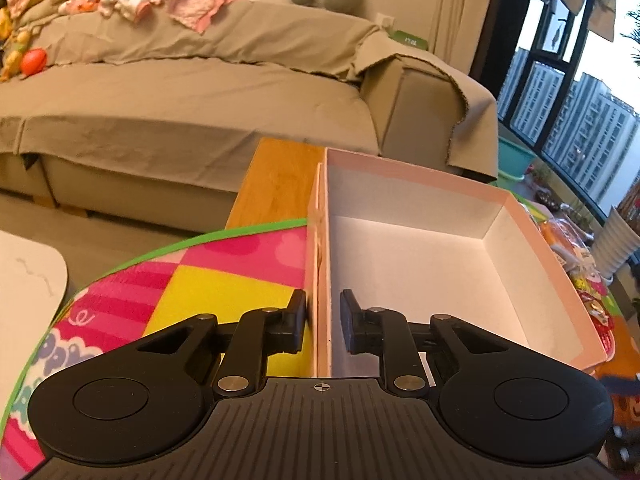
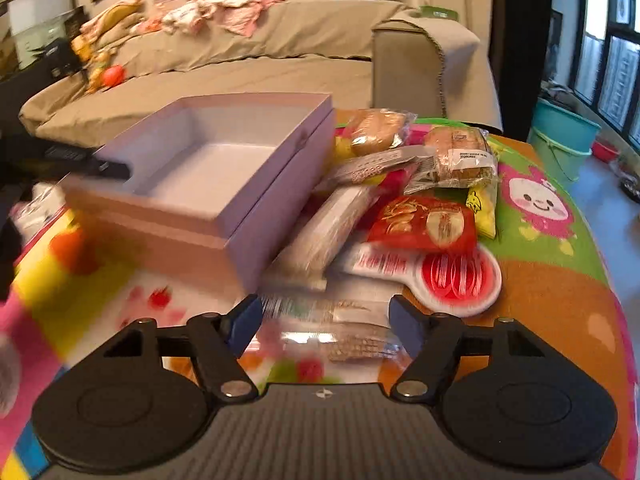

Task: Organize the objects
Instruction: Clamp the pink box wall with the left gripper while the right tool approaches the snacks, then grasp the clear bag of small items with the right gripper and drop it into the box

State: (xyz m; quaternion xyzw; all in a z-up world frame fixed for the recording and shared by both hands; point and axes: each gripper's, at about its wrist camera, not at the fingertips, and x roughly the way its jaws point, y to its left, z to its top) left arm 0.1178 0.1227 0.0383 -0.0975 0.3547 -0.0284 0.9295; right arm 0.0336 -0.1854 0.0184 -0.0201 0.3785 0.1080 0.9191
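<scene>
An open pink box [image 1: 400, 178] with a white inside stands on the colourful mat [image 1: 224, 280]. My left gripper [image 1: 324, 316] straddles its near left wall, one finger outside and one inside. The outer pad touches the wall, and a thin gap shows at the inner pad. In the right wrist view the same box [image 2: 276, 208] sits left of a pile of wrapped snacks, and a left finger [image 2: 108, 168] shows at its far wall. My right gripper [image 2: 324, 320] stands wide over a clear-wrapped snack packet [image 2: 332, 340], which lies flat and fills the gap between the pads.
Right of the box lie bread packs [image 2: 460, 156], a red packet [image 2: 424, 224], a long beige packet [image 2: 332, 228] and a round red-and-white pack [image 2: 460, 280]. A covered sofa [image 1: 160, 100] runs behind. A teal bin [image 2: 560, 136] stands far right, a white tabletop [image 1: 24, 276] at left.
</scene>
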